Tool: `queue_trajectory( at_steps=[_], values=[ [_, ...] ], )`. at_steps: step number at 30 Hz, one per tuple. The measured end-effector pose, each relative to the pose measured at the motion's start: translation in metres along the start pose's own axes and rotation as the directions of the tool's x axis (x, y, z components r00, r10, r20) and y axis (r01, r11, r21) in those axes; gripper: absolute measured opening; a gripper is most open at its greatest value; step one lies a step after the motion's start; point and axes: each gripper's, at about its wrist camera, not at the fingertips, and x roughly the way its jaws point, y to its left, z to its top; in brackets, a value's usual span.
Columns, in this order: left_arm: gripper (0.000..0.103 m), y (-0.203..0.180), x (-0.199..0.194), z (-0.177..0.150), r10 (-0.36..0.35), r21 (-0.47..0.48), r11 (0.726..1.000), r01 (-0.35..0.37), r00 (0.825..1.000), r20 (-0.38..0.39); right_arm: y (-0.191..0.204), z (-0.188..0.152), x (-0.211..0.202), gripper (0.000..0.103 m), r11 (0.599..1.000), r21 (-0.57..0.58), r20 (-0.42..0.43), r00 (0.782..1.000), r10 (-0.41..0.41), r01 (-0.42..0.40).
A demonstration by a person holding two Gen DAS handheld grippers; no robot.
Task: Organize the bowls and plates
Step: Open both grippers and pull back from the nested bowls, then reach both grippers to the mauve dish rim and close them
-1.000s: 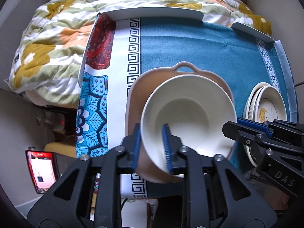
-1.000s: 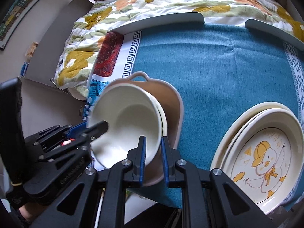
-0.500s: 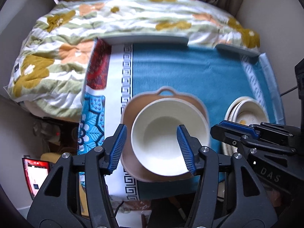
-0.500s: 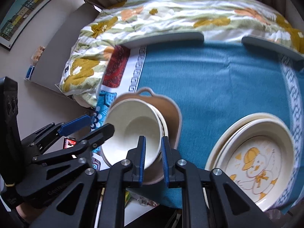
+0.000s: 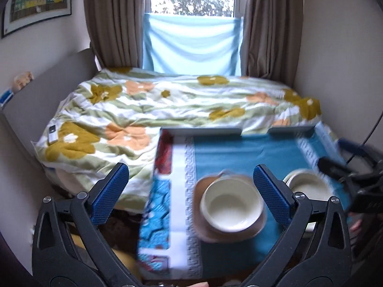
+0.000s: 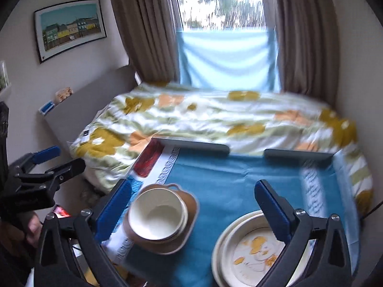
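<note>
Left tool (image 5: 190, 186): jaws opening, spread wide, nothing gripped; cream bowl (image 5: 231, 206) lies below, between the blue pads, untouched, nested in a brown handled dish (image 5: 205, 229) on the bench (image 5: 239, 153). Right tool (image 6: 191, 203): jaws opening, wide, empty; same bowl (image 6: 155, 217) at its 9 o'clock beside the left pad; stacked plates (image 6: 251, 251) with a duck print at 5 o'clock, partly behind the right pad. Blue cloth covers the bench; flowered bed (image 6: 215, 119) at 12 o'clock beyond it.
</note>
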Motion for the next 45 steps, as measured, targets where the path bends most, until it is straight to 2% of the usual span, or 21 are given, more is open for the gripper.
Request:
queue_trajectory(
  at_steps=[3, 5, 8, 10, 12, 15, 17, 21, 25, 29, 32, 36, 38, 45],
  values=[
    [0.103, 0.011, 0.006, -0.027, -0.018, 0.035, 0.999, 0.018, 1.0, -0.012, 0.006, -0.022, 0.013, 0.102, 0.996, 0.02, -0.093, 0.992, -0.083, 0.085],
    [0.103, 0.017, 0.019, -0.046, -0.027, 0.049, 0.998, 0.029, 0.999, -0.039, 0.004, -0.038, 0.024, 0.102, 0.994, 0.057, -0.123, 0.989, -0.087, 0.095],
    [0.103, 0.023, 0.039, -0.067, -0.05, 0.045, 0.997, 0.055, 0.993, -0.106, 0.004, -0.058, 0.049, 0.102, 0.985, 0.071, -0.21, 0.968, -0.138, 0.156],
    [0.103, 0.027, 0.053, -0.081, -0.062, 0.043, 0.997, 0.068, 0.99, -0.128, 0.004, -0.068, 0.067, 0.102, 0.984, 0.074, -0.256, 0.957, -0.136, 0.16],
    [0.101, 0.029, 0.07, -0.09, -0.072, 0.049, 0.996, 0.081, 0.984, -0.163, 0.006, -0.074, 0.081, 0.096, 0.984, 0.067, -0.288, 0.947, -0.14, 0.165],
    [0.09, 0.026, 0.093, -0.1, -0.085, 0.073, 0.992, 0.104, 0.97, -0.227, 0.011, -0.077, 0.095, 0.087, 0.984, 0.061, -0.322, 0.937, -0.139, 0.167],
    [0.078, 0.023, 0.108, -0.103, -0.091, 0.077, 0.99, 0.116, 0.958, -0.273, 0.013, -0.078, 0.103, 0.08, 0.984, 0.051, -0.342, 0.929, -0.144, 0.171],
    [0.07, 0.02, 0.13, -0.108, -0.133, 0.057, 0.985, 0.163, 0.926, -0.353, 0.014, -0.082, 0.116, 0.073, 0.981, 0.039, -0.394, 0.905, -0.162, 0.193],
    [0.056, 0.014, 0.146, -0.106, -0.139, 0.062, 0.982, 0.179, 0.902, -0.409, 0.014, -0.083, 0.129, 0.061, 0.984, 0.049, -0.435, 0.891, -0.134, 0.172],
    [0.042, 0.004, 0.159, -0.103, -0.135, 0.092, 0.976, 0.197, 0.882, -0.452, 0.014, -0.082, 0.145, 0.054, 0.987, 0.046, -0.477, 0.871, -0.115, 0.155],
    [0.031, 0.0, 0.169, -0.101, -0.127, 0.102, 0.975, 0.196, 0.875, -0.466, 0.01, -0.083, 0.155, 0.049, 0.987, 0.063, -0.494, 0.863, -0.1, 0.15],
    [0.019, -0.006, 0.182, -0.1, -0.127, 0.115, 0.971, 0.208, 0.865, -0.486, 0.004, -0.083, 0.162, 0.043, 0.988, 0.101, -0.499, 0.865, -0.051, 0.117],
    [0.011, -0.012, 0.186, -0.101, -0.125, 0.135, 0.966, 0.219, 0.858, -0.499, 0.004, -0.082, 0.165, 0.034, 0.989, 0.109, -0.497, 0.867, -0.03, 0.097],
    [0.011, -0.013, 0.187, -0.101, -0.126, 0.13, 0.968, 0.213, 0.865, -0.485, 0.008, -0.079, 0.17, 0.018, 0.993, 0.106, -0.494, 0.869, 0.015, 0.044]
  ],
)
